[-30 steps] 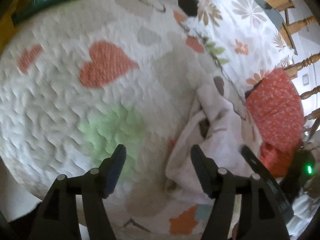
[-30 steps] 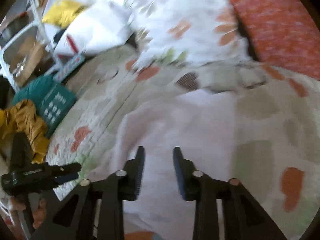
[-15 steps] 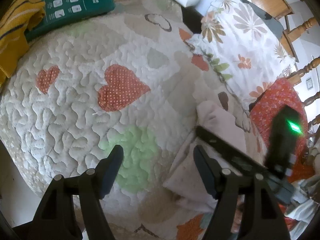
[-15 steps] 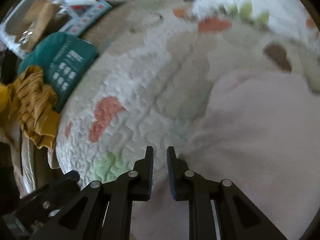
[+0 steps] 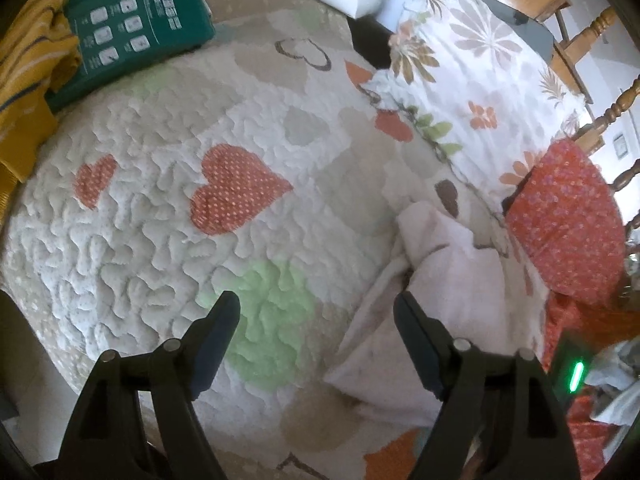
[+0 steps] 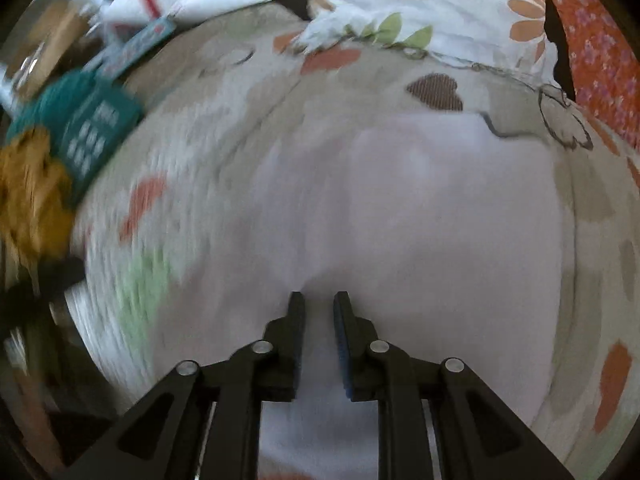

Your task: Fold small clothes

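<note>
A pale pink garment (image 5: 452,272) lies loosely folded on the heart-patterned quilt (image 5: 160,240), right of my left gripper (image 5: 316,298). That gripper's jaws are opening above the quilt's green patch with nothing between them; its right finger overlaps the garment's edge. In the right wrist view the garment (image 6: 400,208) spreads wide under my right gripper (image 6: 319,296). Its jaws stand a narrow slit apart, and the cloth gathers into a pucker at their tips.
A green pack (image 5: 128,36) and a yellow striped cloth (image 5: 24,80) lie at the far left. A floral pillow (image 5: 480,80) and a red dotted cushion (image 5: 568,220) bound the right, with wooden chair spindles (image 5: 612,108) behind. A green lamp (image 5: 576,376) glows at lower right.
My left jaws have spread wider. The right gripper narrowed its jaws, crossed over the garment and drew back to the lower right of the left wrist view; the garment looks flatter.
</note>
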